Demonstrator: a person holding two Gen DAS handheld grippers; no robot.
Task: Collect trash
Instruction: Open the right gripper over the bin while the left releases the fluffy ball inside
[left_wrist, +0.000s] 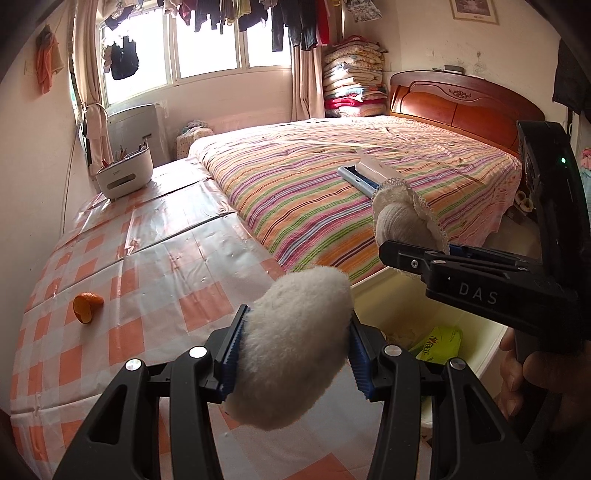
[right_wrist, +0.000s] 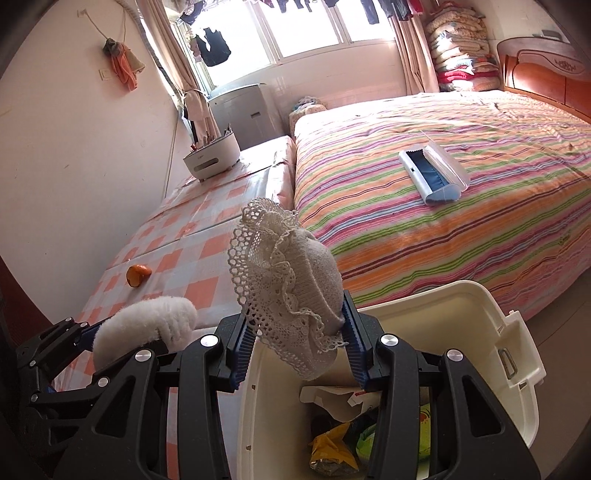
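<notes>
Clamped between my left gripper's (left_wrist: 295, 347) pads is a fluffy white sock (left_wrist: 291, 343), over the checked table's (left_wrist: 155, 266) edge beside the bin (right_wrist: 480, 332). My right gripper (right_wrist: 295, 343) pinches a lace-trimmed sock (right_wrist: 288, 280) above the bin's open mouth. Orange peel (left_wrist: 86, 306) lies near the table's left edge.

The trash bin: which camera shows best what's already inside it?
The right wrist view. It looks down into the open white trash bin, showing wrappers and paper at the bottom. The left wrist view shows only a strip of the bin with one green wrapper, mostly hidden behind the right gripper.
</notes>
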